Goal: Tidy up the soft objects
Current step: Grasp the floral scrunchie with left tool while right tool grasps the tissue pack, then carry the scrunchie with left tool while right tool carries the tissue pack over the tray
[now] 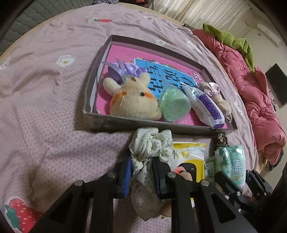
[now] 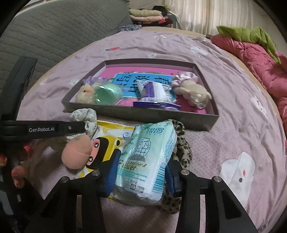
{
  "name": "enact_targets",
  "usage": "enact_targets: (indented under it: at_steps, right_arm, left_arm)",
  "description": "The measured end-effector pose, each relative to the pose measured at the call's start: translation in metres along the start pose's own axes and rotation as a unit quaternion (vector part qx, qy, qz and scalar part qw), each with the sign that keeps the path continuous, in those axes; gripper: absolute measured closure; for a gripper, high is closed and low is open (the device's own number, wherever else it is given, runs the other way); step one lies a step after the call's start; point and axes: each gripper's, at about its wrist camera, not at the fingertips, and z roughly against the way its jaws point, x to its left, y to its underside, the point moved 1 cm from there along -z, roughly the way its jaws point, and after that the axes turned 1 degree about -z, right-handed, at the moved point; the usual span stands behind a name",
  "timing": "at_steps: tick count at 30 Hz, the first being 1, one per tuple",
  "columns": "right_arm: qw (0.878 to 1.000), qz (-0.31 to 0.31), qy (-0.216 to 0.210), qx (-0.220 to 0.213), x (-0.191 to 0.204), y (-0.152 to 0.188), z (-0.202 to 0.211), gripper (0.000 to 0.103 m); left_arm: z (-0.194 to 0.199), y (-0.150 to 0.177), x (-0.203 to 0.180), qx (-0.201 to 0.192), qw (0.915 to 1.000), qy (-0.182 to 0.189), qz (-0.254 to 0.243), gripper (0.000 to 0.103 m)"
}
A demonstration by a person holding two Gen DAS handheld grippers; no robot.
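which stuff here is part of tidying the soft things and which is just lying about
Part of the job:
- floral scrunchie, in the left gripper
- green tissue pack, in the right gripper
- box
- plush bunny
- leopard scrunchie

Lying about:
- pink quilt
- green cloth
- folded clothes

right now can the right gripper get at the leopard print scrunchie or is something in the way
Probably not directly. The right gripper has the green tissue pack between its fingers, and that pack lies over the leopard print scrunchie, covering most of it. The pack would need moving first.
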Motion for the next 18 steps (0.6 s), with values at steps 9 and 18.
enact_targets:
  at_steps: [9, 18]
  right_arm:
    - [0.998, -0.050, 0.006, -0.025, -0.031, -0.002, 0.024, 0.057]
    - [0.996, -0.074, 0.023, -0.049, -0.052, -0.004, 0.041, 0.057]
  left_arm:
    - [0.019, 0.000, 0.005, -0.018, 0.9998, -0.006, 0.005, 0.084]
    - [0.037, 0.000, 0.010, -0.035, 0.9993, -0.010, 0.010, 0.084]
